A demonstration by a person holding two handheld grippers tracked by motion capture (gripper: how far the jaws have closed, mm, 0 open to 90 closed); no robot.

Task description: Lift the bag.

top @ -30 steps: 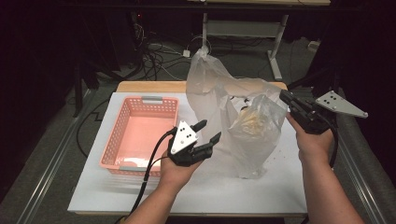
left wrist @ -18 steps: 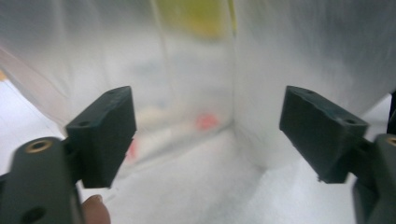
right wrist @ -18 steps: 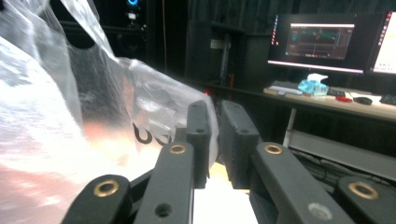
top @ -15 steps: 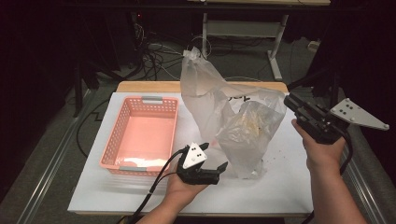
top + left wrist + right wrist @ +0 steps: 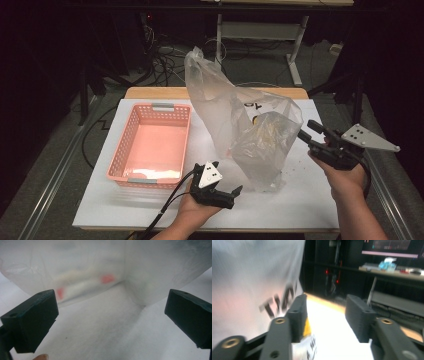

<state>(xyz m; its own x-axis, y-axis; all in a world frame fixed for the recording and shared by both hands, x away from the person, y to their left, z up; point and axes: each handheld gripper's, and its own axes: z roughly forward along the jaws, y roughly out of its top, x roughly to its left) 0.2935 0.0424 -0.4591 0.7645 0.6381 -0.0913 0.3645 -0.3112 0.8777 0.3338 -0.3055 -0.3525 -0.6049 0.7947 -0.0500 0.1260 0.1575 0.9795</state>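
Two grippers flank a clear plastic bag standing crumpled on the white worktop, just right of a pink basket. Left gripper lies low near the front edge, its jaws having just been opening to full width, nothing between them. Right gripper hovers beside the bag's right side, jaws just been parting, roughly half open, empty.

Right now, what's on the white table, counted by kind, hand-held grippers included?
Clear plastic bag: 1
Pink basket: 1
Hand-held gripper: 2, the left hand-held gripper and the right hand-held gripper, both with jaws just opening and nothing between them
Total: 4
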